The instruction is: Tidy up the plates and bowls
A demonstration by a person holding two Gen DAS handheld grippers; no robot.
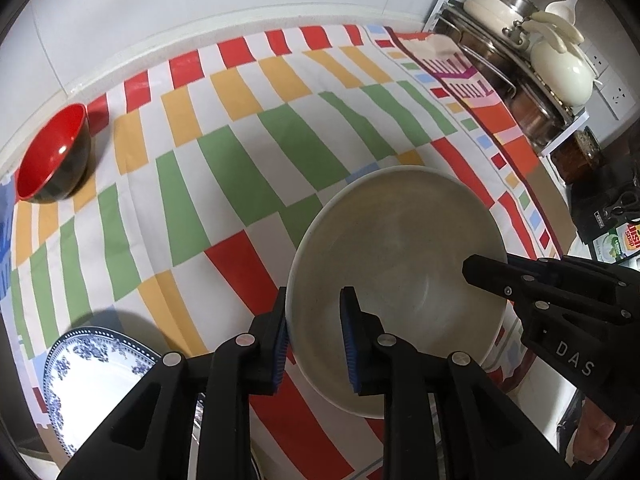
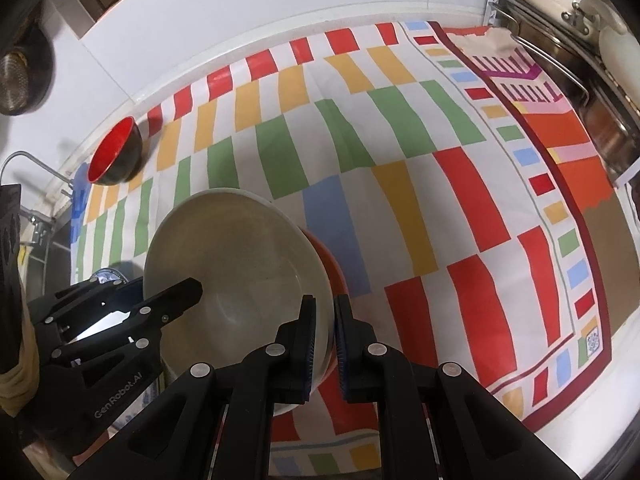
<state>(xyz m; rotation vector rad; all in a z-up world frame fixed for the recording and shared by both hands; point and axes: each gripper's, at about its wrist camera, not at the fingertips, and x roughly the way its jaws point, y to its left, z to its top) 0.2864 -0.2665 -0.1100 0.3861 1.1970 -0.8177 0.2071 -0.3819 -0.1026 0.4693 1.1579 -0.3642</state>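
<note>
At the far left of the striped tablecloth (image 1: 248, 152), the red-and-black bowl (image 1: 52, 156) stands alone near the wall, well apart from the other dishes. Nearer the front edge, the blue-and-white patterned plate (image 1: 92, 372) lies flat, also by itself. Right of it sits the large cream bowl (image 1: 396, 248), upright, held at opposite sides of its rim. The left gripper (image 1: 316, 344) straddles the left rim, one blue pad outside the wall and one inside; the inner pad appears to stand slightly off the wall, so the grip looks loosened. The right gripper (image 2: 325, 344) pinches the right rim, jaws nearly together on the thin wall. In the right wrist view an orange-red dish (image 2: 328, 256) shows beneath the cream bowl. Judgement: one nesting is being completed; the small bowl and plate remain unsorted.
</note>
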